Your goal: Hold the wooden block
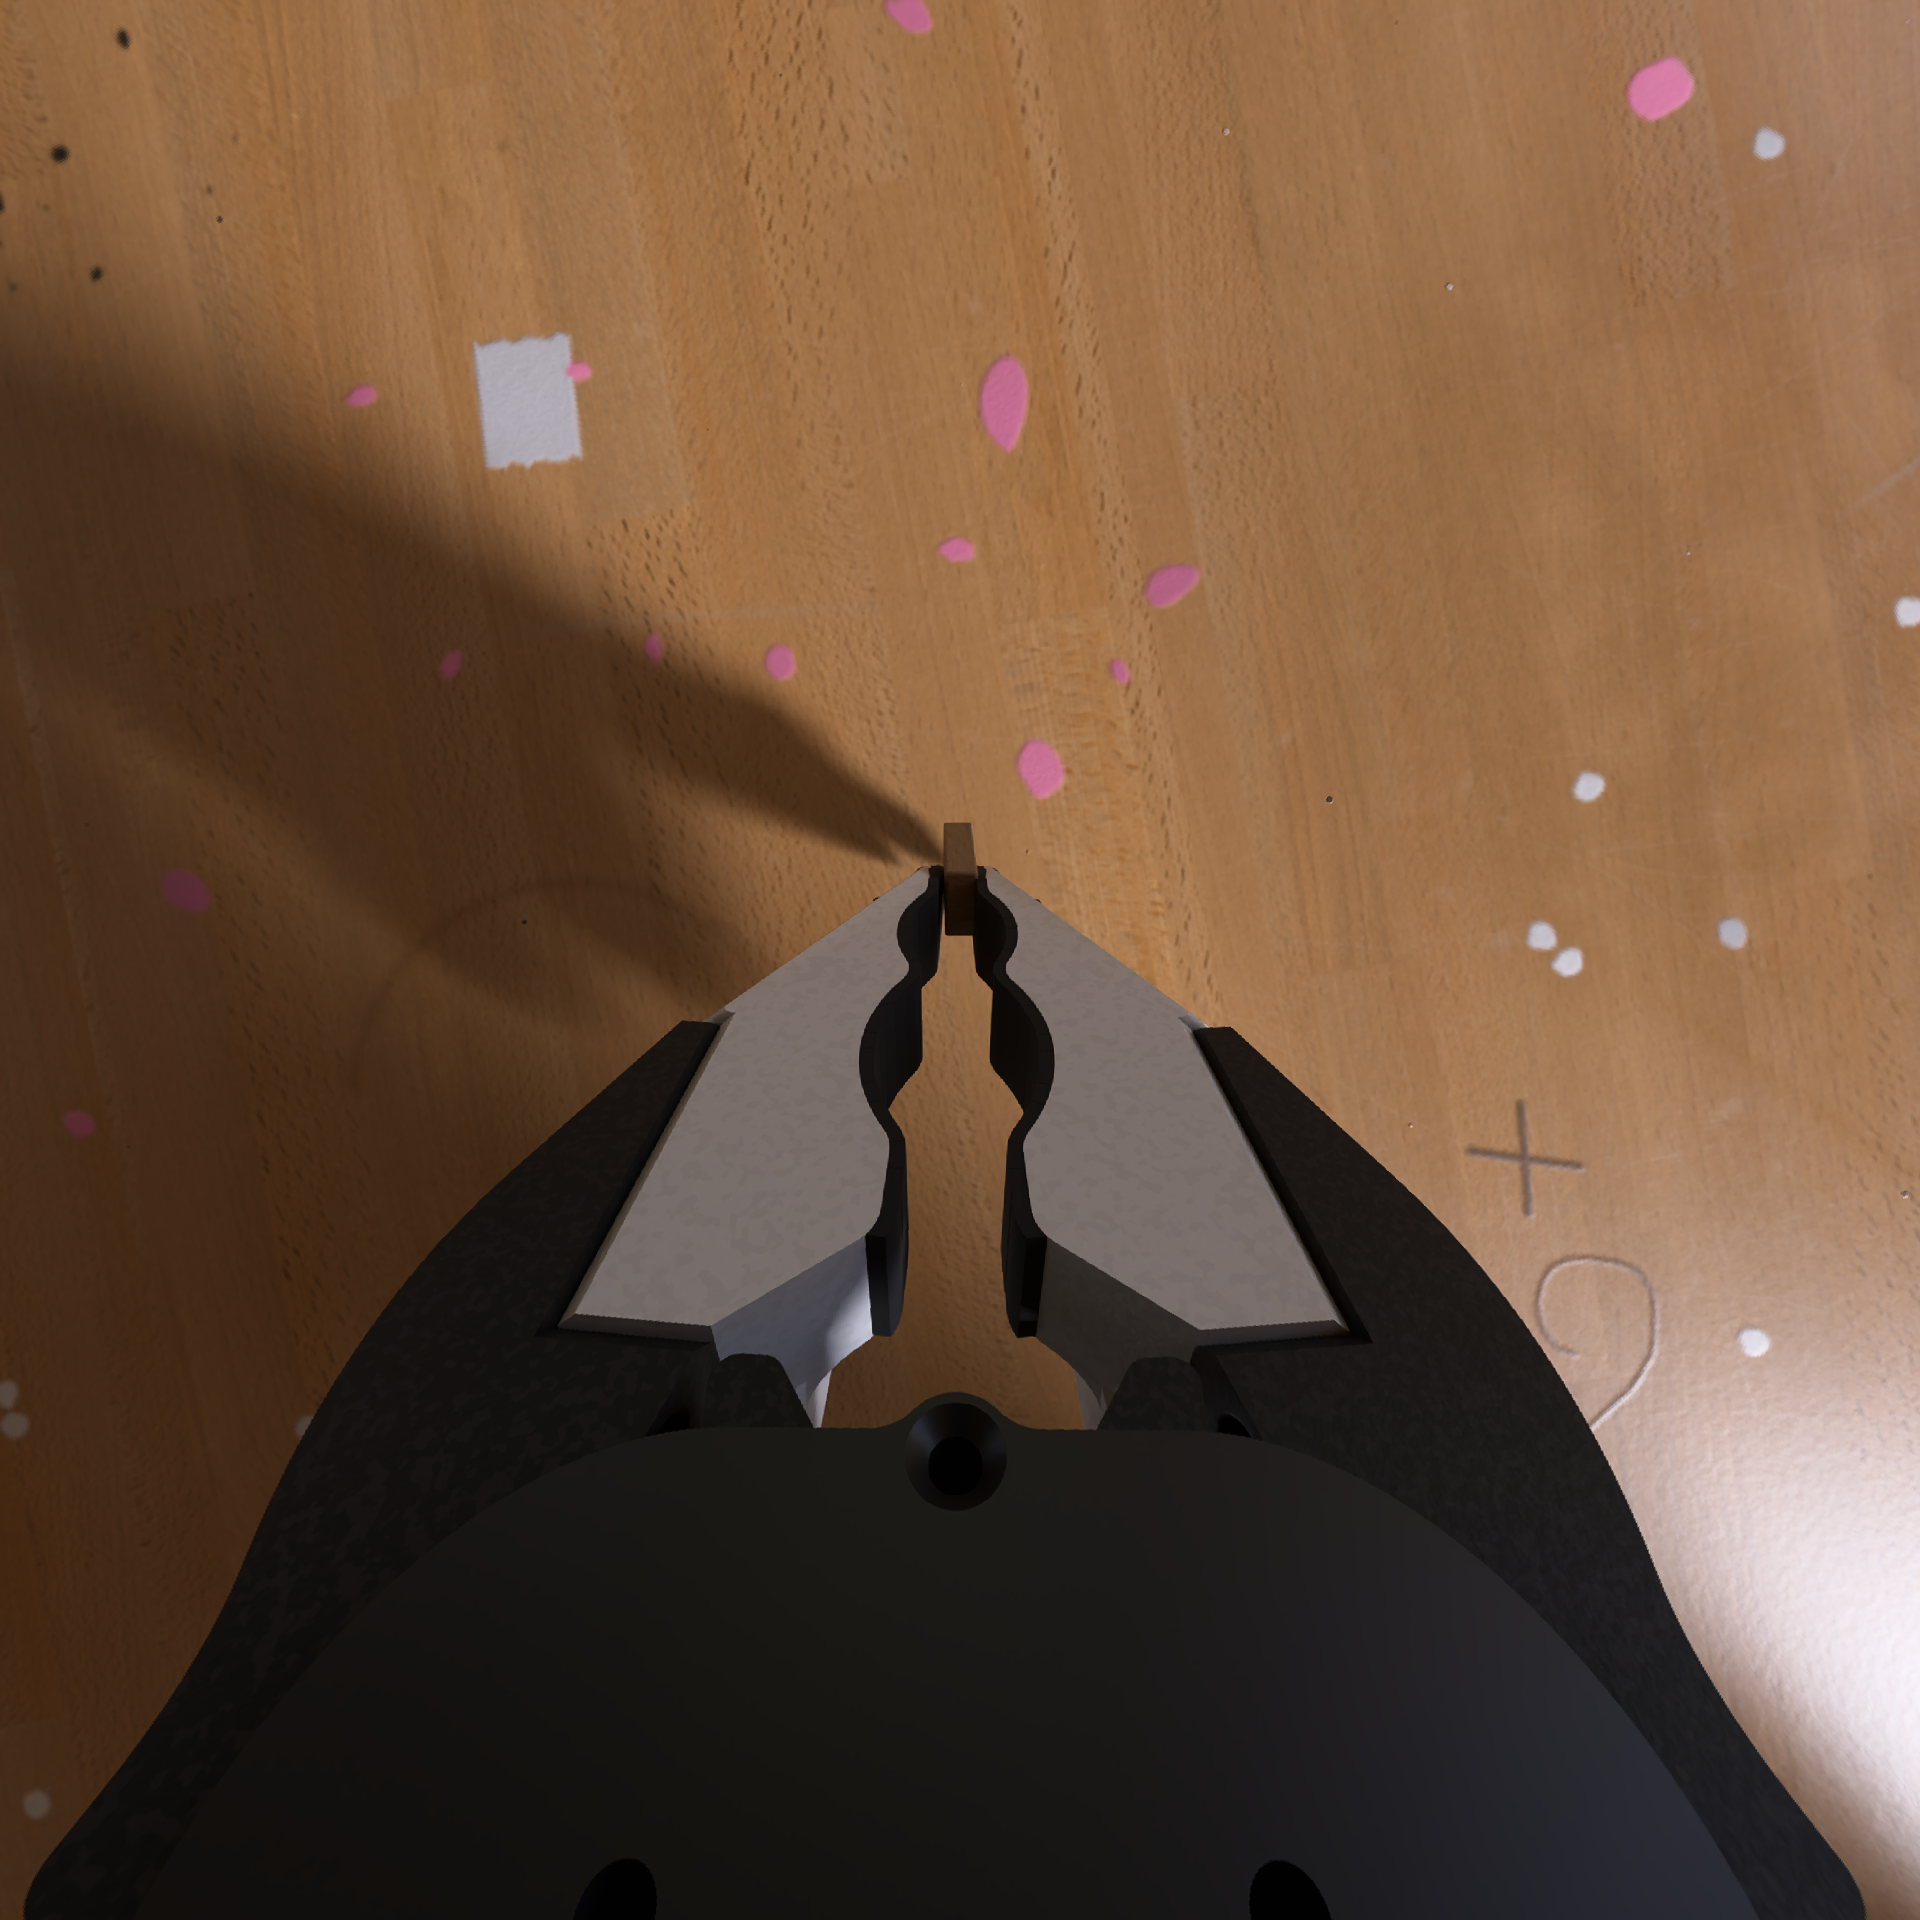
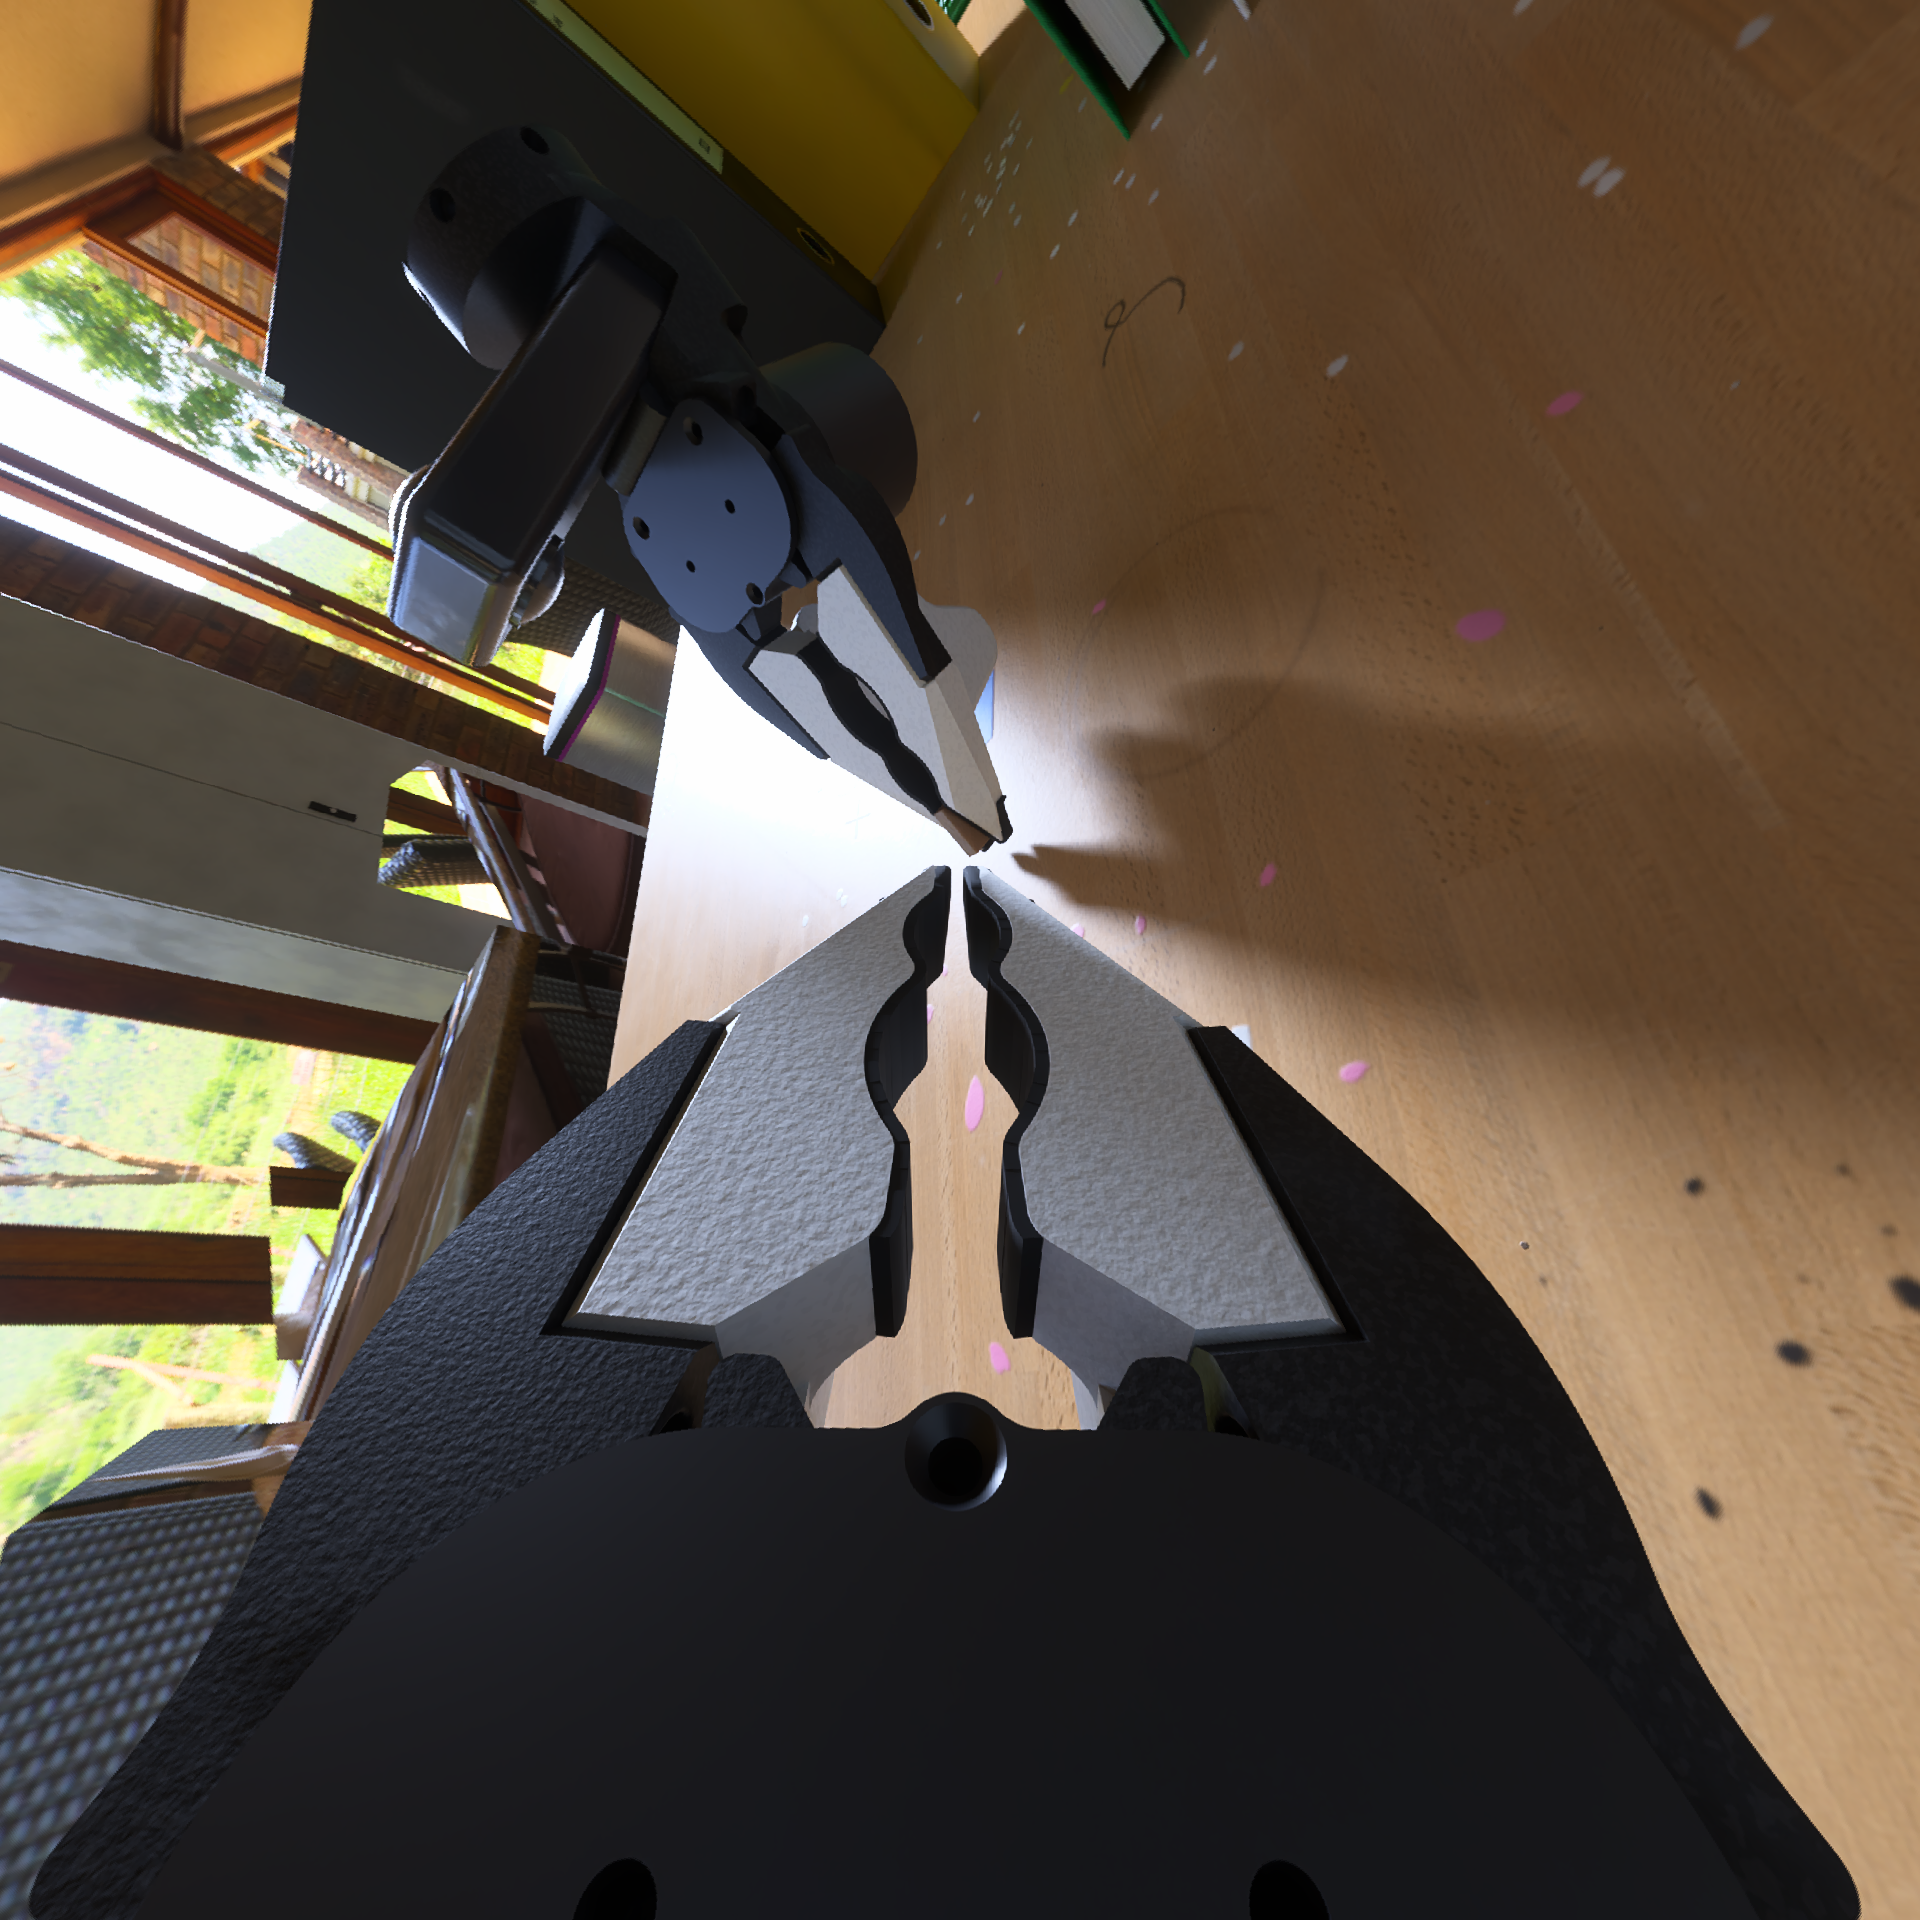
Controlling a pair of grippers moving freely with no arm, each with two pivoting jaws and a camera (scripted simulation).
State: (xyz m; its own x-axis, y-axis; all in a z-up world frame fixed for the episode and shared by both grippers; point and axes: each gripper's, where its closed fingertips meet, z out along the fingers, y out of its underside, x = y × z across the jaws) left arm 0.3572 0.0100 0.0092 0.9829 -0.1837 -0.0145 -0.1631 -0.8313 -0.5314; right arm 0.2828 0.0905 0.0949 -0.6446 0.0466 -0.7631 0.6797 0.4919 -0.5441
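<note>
A small, thin wooden block (image 1: 957, 854) is pinched upright between the fingertips of my left gripper (image 1: 957, 885), which is shut on it above the wooden table (image 1: 1351, 520). The block's top sticks out past the tips. In the right wrist view the left gripper (image 2: 980, 821) points down towards the table with a tan sliver of the block (image 2: 967, 828) at its tips. My right gripper (image 2: 957, 878) is shut with nothing between its fingers. Its tips lie just short of the left gripper's tips, apart from them.
The table carries pink and white paint specks, a white tape patch (image 1: 527, 402) and scratched marks (image 1: 1524, 1156). A black and yellow box (image 2: 821, 135) and a green-edged item (image 2: 1127, 47) stand at the far end. The table edge (image 2: 634, 935) runs along the left.
</note>
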